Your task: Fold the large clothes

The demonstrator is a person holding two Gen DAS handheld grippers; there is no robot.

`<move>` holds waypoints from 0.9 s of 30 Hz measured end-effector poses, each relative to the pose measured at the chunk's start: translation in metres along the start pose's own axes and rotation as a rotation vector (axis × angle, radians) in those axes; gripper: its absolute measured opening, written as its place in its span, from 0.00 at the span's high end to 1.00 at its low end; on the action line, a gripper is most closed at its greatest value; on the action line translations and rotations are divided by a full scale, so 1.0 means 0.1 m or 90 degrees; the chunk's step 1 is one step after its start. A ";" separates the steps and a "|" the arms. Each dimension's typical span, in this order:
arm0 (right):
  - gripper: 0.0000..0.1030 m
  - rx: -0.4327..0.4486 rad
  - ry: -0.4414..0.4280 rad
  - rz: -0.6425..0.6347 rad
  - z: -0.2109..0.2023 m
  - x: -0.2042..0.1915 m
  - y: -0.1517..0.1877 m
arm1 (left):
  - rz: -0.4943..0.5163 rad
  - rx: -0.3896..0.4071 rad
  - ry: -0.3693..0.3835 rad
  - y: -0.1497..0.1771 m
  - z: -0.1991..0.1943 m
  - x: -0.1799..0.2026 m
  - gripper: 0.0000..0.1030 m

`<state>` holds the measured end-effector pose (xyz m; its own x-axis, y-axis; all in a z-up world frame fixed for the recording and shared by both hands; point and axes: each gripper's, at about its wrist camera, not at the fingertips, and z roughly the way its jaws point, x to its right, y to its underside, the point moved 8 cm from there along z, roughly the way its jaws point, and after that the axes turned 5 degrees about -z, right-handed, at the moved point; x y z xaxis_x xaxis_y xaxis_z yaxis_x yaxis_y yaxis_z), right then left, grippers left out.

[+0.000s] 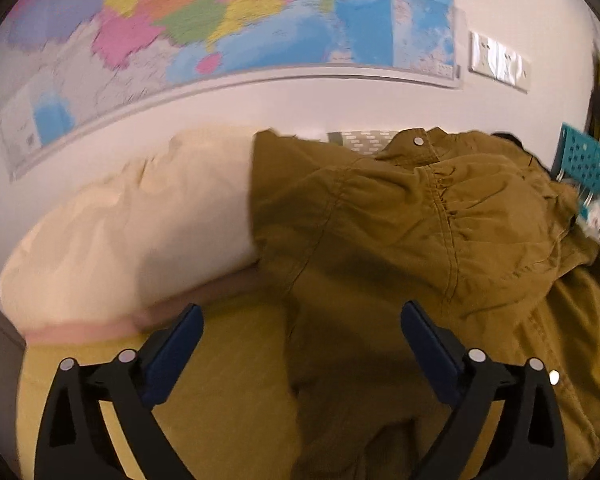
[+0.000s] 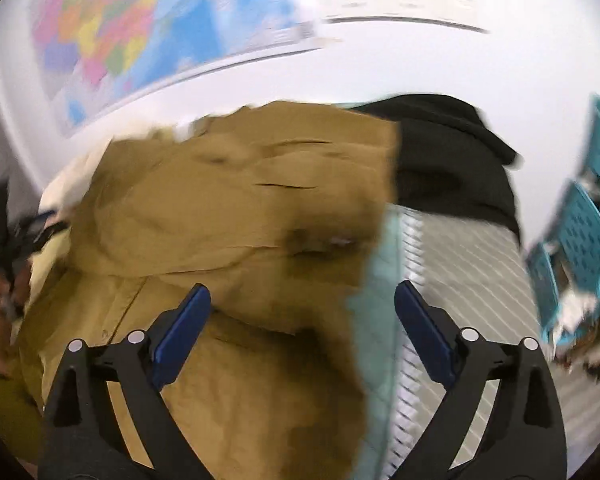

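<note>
A large olive-brown cotton jacket lies rumpled across the bed, its cloth matte and creased, with a gathered seam running down one panel and a round metal snap button near the collar. Beside it on the left sits a plump cream pillow, smooth and soft-edged. Behind both, a glossy multicoloured wall map hangs on the white wall. In the right wrist view the jacket covers part of a pale grey bedsheet with a white dashed print; a black folded garment rests at the far end, and a teal perforated plastic basket stands off to the right.

The left gripper hovers over the jacket with its blue-padded jaws spread wide, gripping nothing. The right gripper is likewise wide apart and empty, straddling the jacket's edge and the sheet.
</note>
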<state>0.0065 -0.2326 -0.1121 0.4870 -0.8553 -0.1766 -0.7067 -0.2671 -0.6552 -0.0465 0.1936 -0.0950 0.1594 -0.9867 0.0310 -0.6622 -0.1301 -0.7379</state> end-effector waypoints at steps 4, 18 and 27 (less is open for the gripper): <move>0.25 -0.088 -0.048 0.064 0.24 0.12 0.37 | -0.057 -0.030 0.015 0.18 0.00 -0.21 0.07; 0.83 -0.067 -0.053 0.098 -0.14 0.40 0.39 | -0.049 -0.056 0.038 0.54 -0.22 -0.16 0.07; 0.33 -0.061 -0.149 0.153 -0.53 0.18 1.14 | -0.041 -0.099 0.094 1.03 -0.51 -0.15 0.07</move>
<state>-0.0926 -0.3016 -0.1505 0.3969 -0.7767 -0.4890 -0.8556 -0.1202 -0.5036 -0.1544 0.1904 -0.1376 0.1034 -0.9779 0.1818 -0.7610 -0.1954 -0.6186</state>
